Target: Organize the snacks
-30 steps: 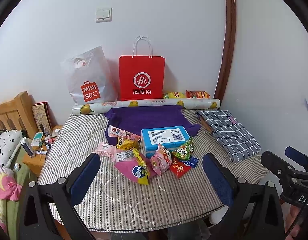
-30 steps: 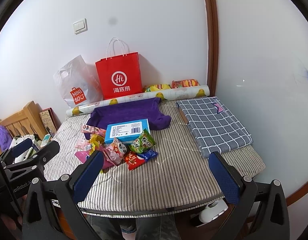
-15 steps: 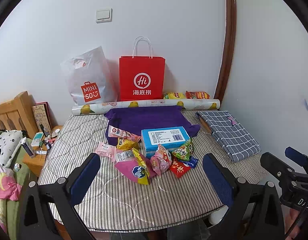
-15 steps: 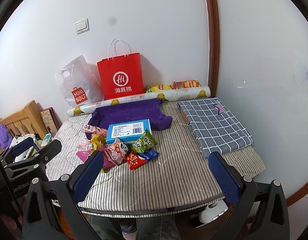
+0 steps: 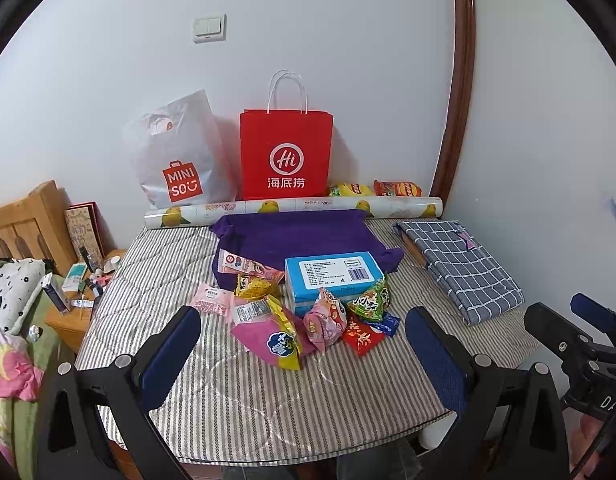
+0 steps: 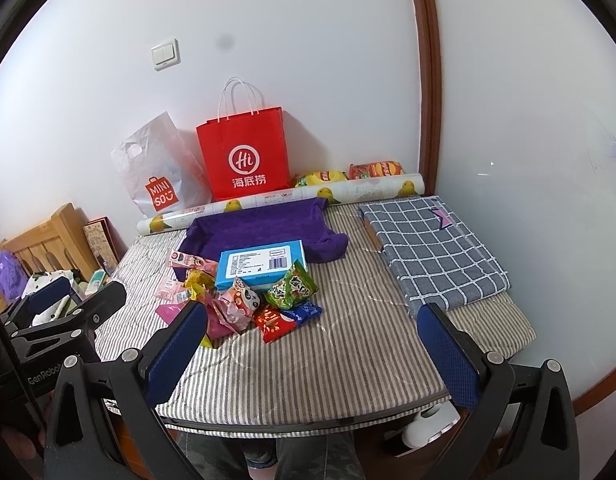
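Note:
A heap of snack packets lies mid-table: a pink and yellow bag [image 5: 276, 336], a pink panda packet [image 5: 325, 318] [image 6: 240, 306], a green packet [image 5: 369, 300] [image 6: 292, 290], a red packet [image 5: 361, 338] [image 6: 274, 322], and a blue box [image 5: 331, 278] [image 6: 262, 266] behind them. A purple cloth tray [image 5: 300, 232] [image 6: 260, 228] sits behind the heap. My left gripper [image 5: 304, 344] is open and empty, held before the table's front edge. My right gripper [image 6: 311, 348] is open and empty, right of the left one.
A red paper bag [image 5: 286, 156] and a white Miniso bag [image 5: 176, 160] stand against the wall. A paper roll [image 5: 292, 210] and two chip bags [image 5: 371, 190] lie at the back. A folded checked cloth [image 6: 431, 248] lies at the right. The table [image 6: 347, 360] is covered in striped cloth.
Both grippers stay open and almost still. The right wrist view has shifted slightly; nothing on the table has moved.

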`<state>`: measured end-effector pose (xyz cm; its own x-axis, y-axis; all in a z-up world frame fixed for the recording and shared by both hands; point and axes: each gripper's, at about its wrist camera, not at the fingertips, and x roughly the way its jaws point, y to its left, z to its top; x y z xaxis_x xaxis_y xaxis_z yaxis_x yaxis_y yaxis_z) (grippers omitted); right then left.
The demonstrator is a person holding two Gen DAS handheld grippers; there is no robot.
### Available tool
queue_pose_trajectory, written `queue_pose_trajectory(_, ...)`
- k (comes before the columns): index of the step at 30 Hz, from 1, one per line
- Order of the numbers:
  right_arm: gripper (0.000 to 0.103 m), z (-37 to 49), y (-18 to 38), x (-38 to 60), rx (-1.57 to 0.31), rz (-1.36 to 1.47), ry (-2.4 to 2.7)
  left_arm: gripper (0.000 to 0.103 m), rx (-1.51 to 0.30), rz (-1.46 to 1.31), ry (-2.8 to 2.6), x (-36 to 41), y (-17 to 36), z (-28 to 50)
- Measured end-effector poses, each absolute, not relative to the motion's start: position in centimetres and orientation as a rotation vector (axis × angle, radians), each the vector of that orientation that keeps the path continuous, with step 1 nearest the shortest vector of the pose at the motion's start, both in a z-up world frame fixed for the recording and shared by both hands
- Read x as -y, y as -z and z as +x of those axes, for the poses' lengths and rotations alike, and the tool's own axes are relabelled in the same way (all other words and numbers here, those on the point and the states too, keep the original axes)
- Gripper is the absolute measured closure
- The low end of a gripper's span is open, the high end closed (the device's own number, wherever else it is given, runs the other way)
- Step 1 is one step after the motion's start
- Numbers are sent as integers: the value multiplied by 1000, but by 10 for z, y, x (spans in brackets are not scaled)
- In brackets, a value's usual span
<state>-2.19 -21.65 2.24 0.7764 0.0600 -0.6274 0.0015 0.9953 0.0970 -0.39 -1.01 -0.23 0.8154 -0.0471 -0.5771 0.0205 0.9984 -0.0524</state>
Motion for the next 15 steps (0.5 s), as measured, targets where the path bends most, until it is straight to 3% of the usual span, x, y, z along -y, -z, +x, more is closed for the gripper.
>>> queue_pose_trajectory(15,0,21,36,220,-761,92,-54,0,-752,-123,46,-23,60,43)
